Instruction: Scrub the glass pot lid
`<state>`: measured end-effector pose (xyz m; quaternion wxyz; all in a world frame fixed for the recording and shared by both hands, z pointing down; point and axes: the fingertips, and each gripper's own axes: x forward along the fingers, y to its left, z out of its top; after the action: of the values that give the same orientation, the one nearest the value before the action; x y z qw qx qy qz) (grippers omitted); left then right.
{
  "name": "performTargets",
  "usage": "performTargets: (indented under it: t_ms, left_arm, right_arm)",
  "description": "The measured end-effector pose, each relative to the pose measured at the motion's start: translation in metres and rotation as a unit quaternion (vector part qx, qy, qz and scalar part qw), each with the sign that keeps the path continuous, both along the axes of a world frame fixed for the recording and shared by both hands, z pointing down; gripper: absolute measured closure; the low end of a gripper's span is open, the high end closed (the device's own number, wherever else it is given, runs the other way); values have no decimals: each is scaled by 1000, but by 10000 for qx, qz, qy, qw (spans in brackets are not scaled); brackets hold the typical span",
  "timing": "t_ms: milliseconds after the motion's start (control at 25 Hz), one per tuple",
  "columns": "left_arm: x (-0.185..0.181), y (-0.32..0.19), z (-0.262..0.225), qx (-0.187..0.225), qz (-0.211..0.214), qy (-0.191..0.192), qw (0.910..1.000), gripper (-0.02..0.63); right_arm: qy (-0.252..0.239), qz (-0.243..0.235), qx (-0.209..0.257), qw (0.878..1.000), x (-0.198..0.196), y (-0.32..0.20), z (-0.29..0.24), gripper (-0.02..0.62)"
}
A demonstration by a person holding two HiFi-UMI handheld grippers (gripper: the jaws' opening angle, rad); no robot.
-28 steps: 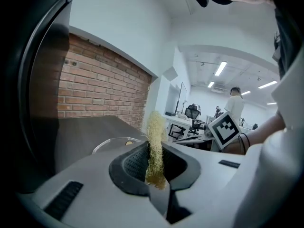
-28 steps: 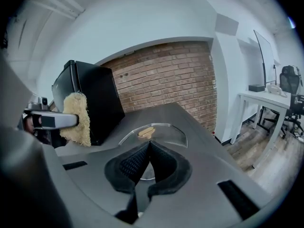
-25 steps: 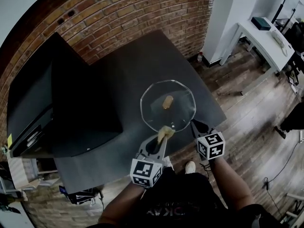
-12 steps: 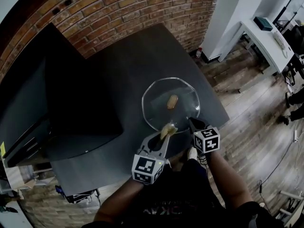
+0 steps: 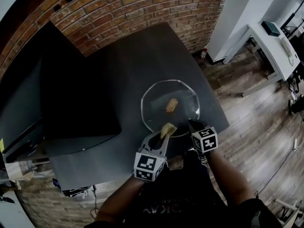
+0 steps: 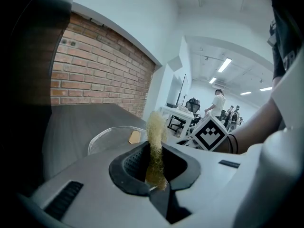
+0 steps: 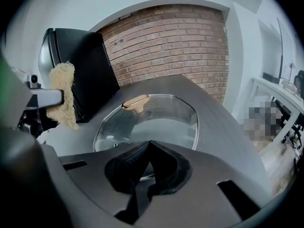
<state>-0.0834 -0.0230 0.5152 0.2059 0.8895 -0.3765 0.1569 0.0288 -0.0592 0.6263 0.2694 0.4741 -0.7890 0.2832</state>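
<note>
Glass pot lid point(image 5: 184, 103) lies flat on the tabletop point(image 5: 142, 61). It's slick and breakable, so I'd steady it by the knob point(image 5: 171, 105). Left hand-held gripper point(image 5: 161, 136) clamps a soft scrubber point(image 5: 166, 128); right hand-held gripper point(image 5: 192, 124) is closed and empty at the rim.

A dark counter point(image 5: 142, 65) stands with its far edge along a brick wall point(image 5: 123, 8). A big black box-shaped unit point(image 5: 66, 94) fills the counter's left side. Past the right edge lies wooden floor point(image 5: 256, 122), with a white desk point(image 5: 273, 44) well apart. A person in a white top point(image 6: 218, 101) stands far off.
</note>
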Motion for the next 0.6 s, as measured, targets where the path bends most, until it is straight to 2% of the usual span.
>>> performTargets:
  t_ms: [200,600]
  left_arm:
    - [13,-6,11,-131,-102,-80,9998,545]
    - [48,-23,35,-493,-125,-63,9987,544]
  right_arm:
    - [-17,-241,-182,9995,4,-2,10,577]
    - [-217,-614,-161,9977,3,-4,11,577]
